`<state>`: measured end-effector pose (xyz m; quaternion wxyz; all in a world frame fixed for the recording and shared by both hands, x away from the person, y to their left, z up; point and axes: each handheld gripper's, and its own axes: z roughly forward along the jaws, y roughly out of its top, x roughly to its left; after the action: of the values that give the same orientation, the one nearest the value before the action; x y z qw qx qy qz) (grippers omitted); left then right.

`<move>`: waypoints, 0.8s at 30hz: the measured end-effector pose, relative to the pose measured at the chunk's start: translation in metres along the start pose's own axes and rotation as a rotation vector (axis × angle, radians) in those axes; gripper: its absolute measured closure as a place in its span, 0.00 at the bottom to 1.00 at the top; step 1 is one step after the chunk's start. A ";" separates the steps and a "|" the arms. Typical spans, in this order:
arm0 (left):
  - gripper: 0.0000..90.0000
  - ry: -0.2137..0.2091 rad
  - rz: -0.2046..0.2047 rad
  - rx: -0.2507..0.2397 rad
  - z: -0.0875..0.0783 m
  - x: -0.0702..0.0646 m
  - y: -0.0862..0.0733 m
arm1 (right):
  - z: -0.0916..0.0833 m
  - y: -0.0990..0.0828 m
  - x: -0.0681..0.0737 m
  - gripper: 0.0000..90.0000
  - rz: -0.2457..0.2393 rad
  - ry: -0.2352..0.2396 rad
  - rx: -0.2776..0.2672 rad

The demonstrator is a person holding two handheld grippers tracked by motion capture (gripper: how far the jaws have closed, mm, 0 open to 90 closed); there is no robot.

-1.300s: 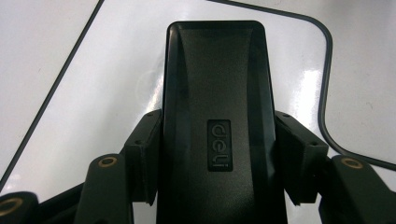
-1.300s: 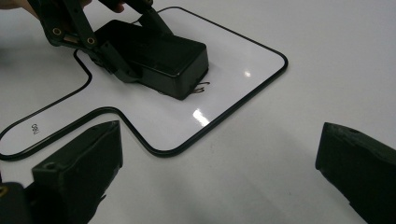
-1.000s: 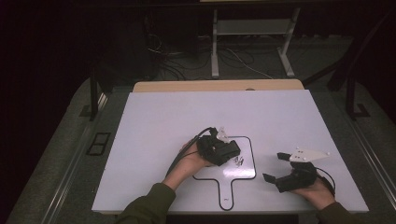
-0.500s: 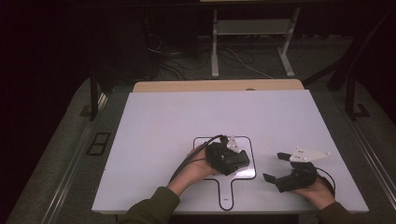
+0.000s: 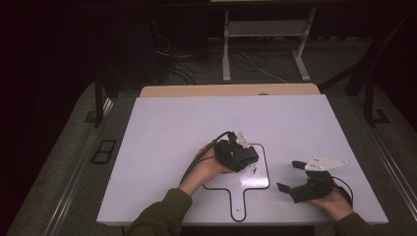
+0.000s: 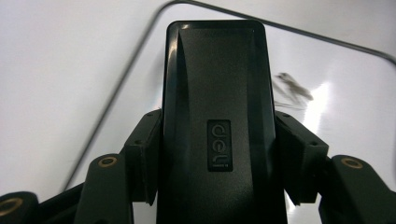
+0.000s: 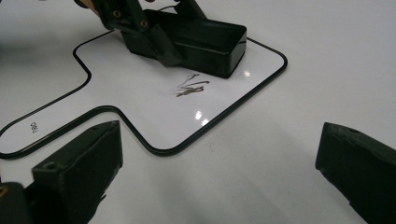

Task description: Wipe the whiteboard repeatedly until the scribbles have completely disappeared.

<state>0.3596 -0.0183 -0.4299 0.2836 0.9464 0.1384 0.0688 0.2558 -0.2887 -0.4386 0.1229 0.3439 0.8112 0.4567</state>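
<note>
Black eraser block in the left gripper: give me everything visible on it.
The black eraser block is a long rectangular piece that looks like smooth moulded plastic, with rounded corners and a small embossed logo plate on its top face. The left gripper is shut on it, fingers pressing both long sides. It lies flat on the small paddle-shaped whiteboard, inside its black border, with grey scribble marks close beside it on the board. Whether it touches them cannot be told.
</note>
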 end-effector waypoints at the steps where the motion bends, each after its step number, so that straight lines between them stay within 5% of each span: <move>1: 0.43 -0.010 0.007 -0.002 0.000 -0.004 0.001 | 0.000 0.000 0.000 0.00 0.002 0.001 0.001; 8: 0.43 -0.067 0.060 0.010 0.003 -0.034 0.008 | 0.000 0.000 0.000 0.00 0.002 0.000 0.000; 24: 0.43 0.022 -0.017 0.012 0.005 0.016 0.007 | 0.000 0.000 0.000 0.00 0.004 -0.001 -0.003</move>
<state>0.3772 -0.0219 -0.4294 0.2767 0.9461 0.1502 0.0761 0.2559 -0.2893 -0.4385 0.1228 0.3454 0.8098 0.4580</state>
